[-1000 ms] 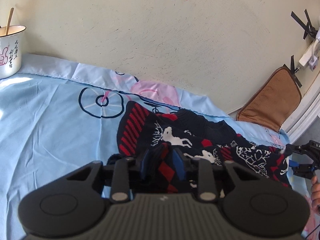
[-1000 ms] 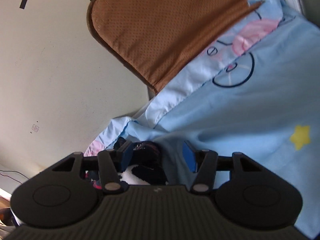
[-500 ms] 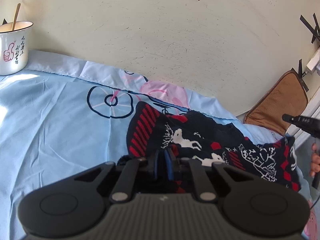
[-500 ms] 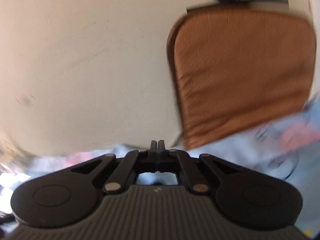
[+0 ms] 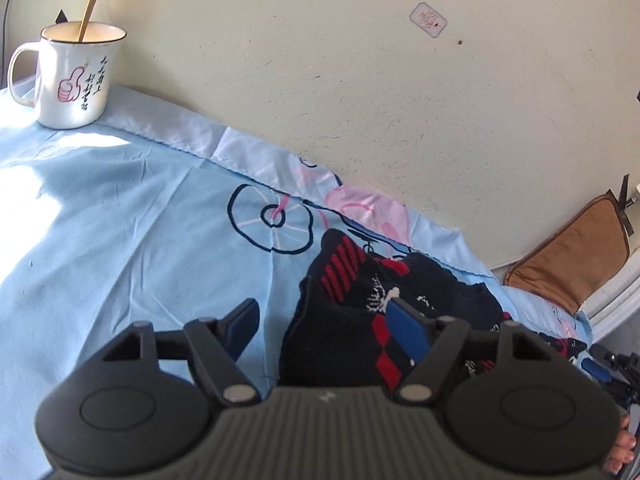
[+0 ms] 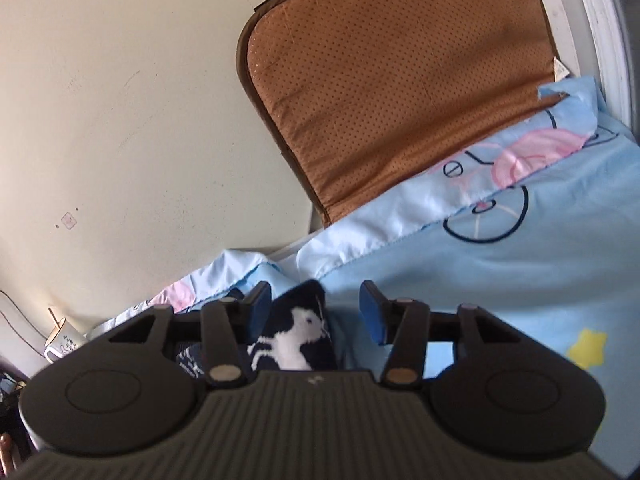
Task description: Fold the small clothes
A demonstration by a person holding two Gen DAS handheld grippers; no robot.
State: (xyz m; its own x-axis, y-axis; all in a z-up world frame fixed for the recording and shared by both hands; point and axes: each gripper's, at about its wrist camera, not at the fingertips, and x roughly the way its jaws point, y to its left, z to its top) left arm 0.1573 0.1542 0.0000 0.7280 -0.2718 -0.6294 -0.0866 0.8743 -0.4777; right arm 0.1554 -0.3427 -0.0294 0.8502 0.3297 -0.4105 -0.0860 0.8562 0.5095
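Observation:
A small dark knitted sweater (image 5: pixel 360 280) with red stripes and white deer lies bunched on the light blue sheet (image 5: pixel 120 232). My left gripper (image 5: pixel 324 326) hovers over its near-left edge. Its jaws are opening, with the folded cloth between them and the blue pads (image 5: pixel 404 332) clear of it. In the right wrist view, a corner of the sweater (image 6: pixel 296 336) with a white deer sits between the pads of my right gripper (image 6: pixel 314 310). Those jaws are opening too and are not pressing the cloth. The right gripper (image 5: pixel 612 364) also shows at the lower right of the left wrist view.
A white enamel mug (image 5: pixel 74 76) with a spoon in it stands at the sheet's far left corner. A brown perforated cushion (image 6: pixel 400 92) leans on the cream wall (image 5: pixel 320 80) at the right, beside a white frame (image 6: pixel 600 40). A person's fingers (image 5: pixel 624 444) show at the lower right.
Both grippers went from shut to open. The left one let go of the sweater's edge and shifted left. The right one swung down from facing the wall to over the sweater's corner.

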